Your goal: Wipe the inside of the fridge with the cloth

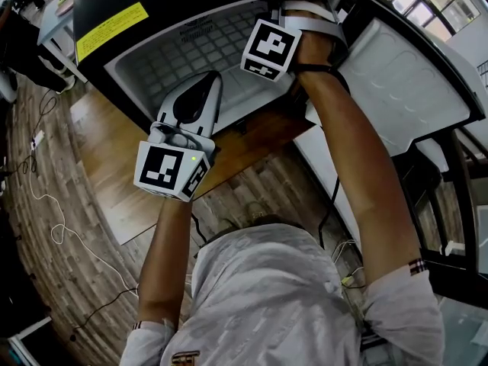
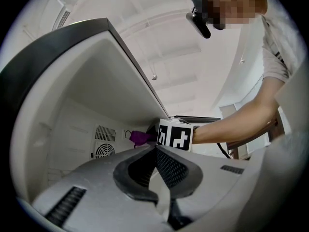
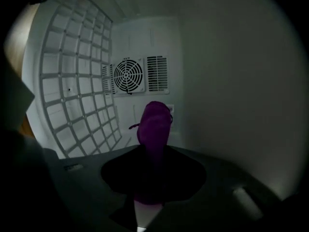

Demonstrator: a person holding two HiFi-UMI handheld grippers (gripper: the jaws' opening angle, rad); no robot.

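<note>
My right gripper [image 3: 153, 151] clamps the purple cloth [image 3: 154, 122] deep inside the fridge [image 3: 231, 95]. My left gripper [image 2: 155, 151] is closed and empty. Wiping appears under way. Next I should press the cloth to a wall and sweep.

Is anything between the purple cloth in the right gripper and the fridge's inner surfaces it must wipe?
Nothing visible does. The right gripper, shut on the crumpled purple cloth, is inside the white fridge, with open space up to the back wall's round fan grille.
</note>
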